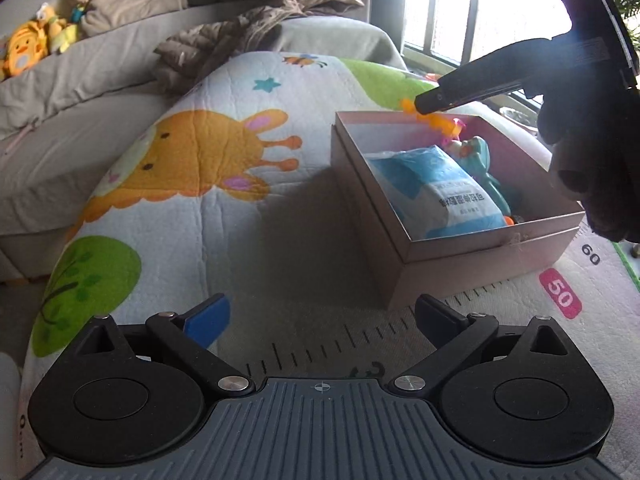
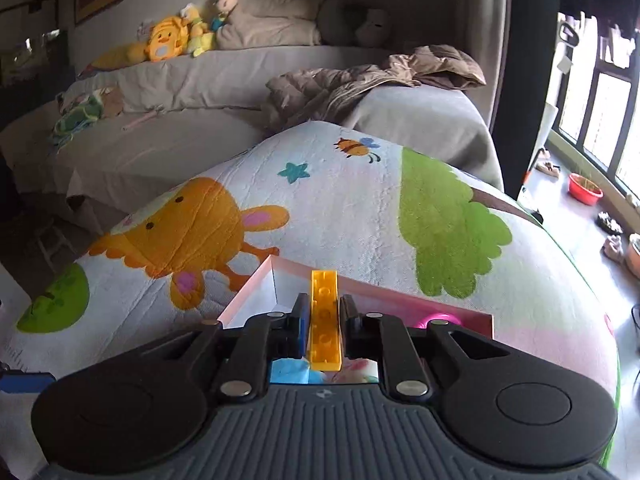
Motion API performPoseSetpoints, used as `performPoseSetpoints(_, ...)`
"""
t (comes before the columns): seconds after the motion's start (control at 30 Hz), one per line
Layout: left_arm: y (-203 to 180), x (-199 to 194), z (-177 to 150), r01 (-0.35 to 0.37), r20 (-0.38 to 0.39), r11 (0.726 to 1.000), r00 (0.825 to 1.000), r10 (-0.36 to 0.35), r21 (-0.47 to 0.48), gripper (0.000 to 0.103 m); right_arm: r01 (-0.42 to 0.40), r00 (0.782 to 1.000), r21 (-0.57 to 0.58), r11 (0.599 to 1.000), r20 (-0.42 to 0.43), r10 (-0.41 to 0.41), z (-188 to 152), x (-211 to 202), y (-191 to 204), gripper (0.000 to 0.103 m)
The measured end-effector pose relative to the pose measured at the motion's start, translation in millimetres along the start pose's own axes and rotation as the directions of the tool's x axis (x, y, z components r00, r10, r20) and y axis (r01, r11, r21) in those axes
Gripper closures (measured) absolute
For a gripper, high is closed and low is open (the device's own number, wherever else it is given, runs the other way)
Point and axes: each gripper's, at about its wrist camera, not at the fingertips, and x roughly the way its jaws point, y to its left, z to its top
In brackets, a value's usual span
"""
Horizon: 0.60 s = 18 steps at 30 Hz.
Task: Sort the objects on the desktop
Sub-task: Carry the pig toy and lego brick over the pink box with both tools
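Observation:
A pink cardboard box [image 1: 480,258] sits on the cartoon play mat. It holds a blue-and-white packet [image 1: 436,188], a teal toy [image 1: 486,160] and other small toys. My right gripper [image 2: 323,308] is shut on a yellow building block [image 2: 325,320] and holds it over the box's far end [image 2: 256,292]. In the left wrist view the right gripper [image 1: 424,105] shows above the box's far rim with the yellow block [image 1: 434,119] at its tip. My left gripper [image 1: 320,312] is open and empty, low over the mat to the left of the box.
The play mat [image 1: 208,216] shows a giraffe, trees and a ruler strip. A grey sofa [image 2: 192,80] behind it carries plush toys [image 2: 166,42] and a brown jacket [image 2: 360,80]. A red bowl [image 2: 585,189] stands on the floor by the window.

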Motion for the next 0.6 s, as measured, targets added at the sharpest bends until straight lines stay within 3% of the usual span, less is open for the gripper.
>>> performPoseSetpoints(0.03, 1, -1, -2, 0.000, 0.001, 1.000, 1.000, 0.000, -0.001, 0.001, 0.020, 1.000, -0.005, 1.000, -0.009, -0.020, -1, 3, 2, 0.078)
performPoseSetpoints(0.23, 4, 0, -16, -0.008, -0.008, 1.000, 1.000, 0.008, 0.003, 0.001, 0.026, 0.998, 0.088, 0.996, -0.061, -0.020, -21, -3, -17, 0.077)
performPoseSetpoints(0.3, 5, 3, -20, 0.010, -0.019, 1.000, 1.000, -0.010, -0.011, 0.001, -0.033, 0.995, 0.168, 0.985, -0.091, 0.049, -32, -12, -26, 0.077)
performPoseSetpoints(0.33, 5, 4, -21, 0.017, -0.022, 1.000, 1.000, -0.018, -0.018, 0.001, -0.066, 0.991, 0.205, 0.976, -0.098, 0.088, -37, -16, -29, 0.073)
performPoseSetpoints(0.43, 1, 5, -23, 0.044, -0.025, 0.999, 0.999, -0.045, -0.022, 0.001, -0.136, 0.984, 0.269, 0.954, -0.077, 0.162, -48, -29, -27, 0.034)
performPoseSetpoints(0.53, -4, 3, -25, 0.062, -0.019, 0.998, 0.998, -0.062, -0.008, 0.001, -0.177, 0.979, 0.242, 0.954, -0.055, 0.195, -53, -36, -8, 0.031)
performPoseSetpoints(0.6, -5, -1, -27, 0.061, -0.014, 0.998, 0.998, -0.061, 0.001, 0.001, -0.133, 0.985, 0.135, 0.982, -0.089, 0.145, -55, -32, 15, 0.030)
